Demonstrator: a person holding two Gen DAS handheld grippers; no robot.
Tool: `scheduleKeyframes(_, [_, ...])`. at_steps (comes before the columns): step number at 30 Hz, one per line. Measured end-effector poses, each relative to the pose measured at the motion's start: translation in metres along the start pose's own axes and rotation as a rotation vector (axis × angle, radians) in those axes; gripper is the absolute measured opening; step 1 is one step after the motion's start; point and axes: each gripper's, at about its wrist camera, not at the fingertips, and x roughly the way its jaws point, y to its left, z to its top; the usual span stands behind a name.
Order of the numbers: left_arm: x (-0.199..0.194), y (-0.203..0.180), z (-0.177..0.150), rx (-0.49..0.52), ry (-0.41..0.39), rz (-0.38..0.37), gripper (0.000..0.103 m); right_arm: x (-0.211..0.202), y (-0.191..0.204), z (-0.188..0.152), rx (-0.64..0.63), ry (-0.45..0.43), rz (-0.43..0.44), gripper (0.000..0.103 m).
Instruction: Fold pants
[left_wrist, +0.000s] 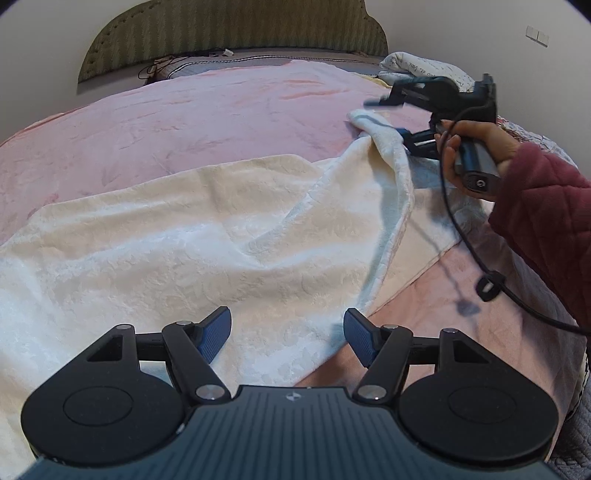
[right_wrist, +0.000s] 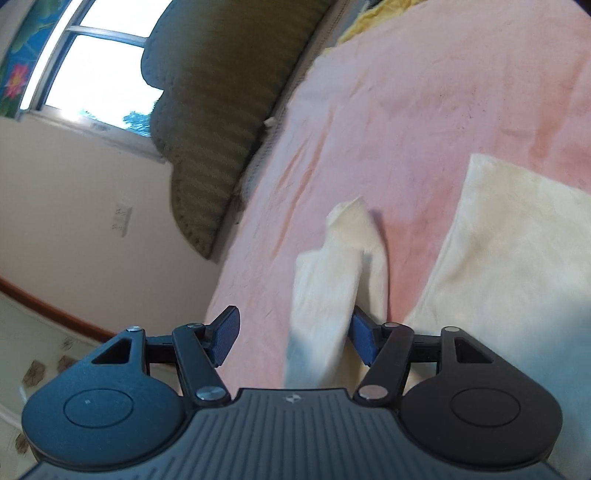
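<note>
The cream pants (left_wrist: 184, 240) lie spread on the pink bed (left_wrist: 184, 122). The fold looks barely begun. The left tool (left_wrist: 287, 334) hovers wide over the near edge, gripping nothing. The right tool (right_wrist: 293, 338) is also spread wide, with a raised strip of the fabric draped between its pads and against the right one (right_wrist: 364, 341), not pinched. Next, it probably needs to close on that strip and carry it across. No containers are in view.

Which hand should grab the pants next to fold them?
Probably the right. The right gripper is open with a raised end of the white pants draped between its fingers. The left gripper is open too, just hovering above the flat part.
</note>
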Motion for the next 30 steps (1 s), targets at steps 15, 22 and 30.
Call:
scheduleKeyframes(15, [0.008,-0.074,0.029,0.257,-0.184,-0.054,0.077,-0.095,0.093,0.019,-0.263,-0.081,0.205,0.006])
scheduleKeyframes(22, [0.050,-0.081,0.037,0.219,-0.110,0.039,0.014,-0.118,0.085,0.018,-0.235,-0.101,0.228,0.006])
scheduleKeyframes(30, [-0.010,-0.047,0.050,-0.044,-0.456,0.251,0.008,-0.129,0.108,0.021,-0.316,-0.143,0.407,0.006])
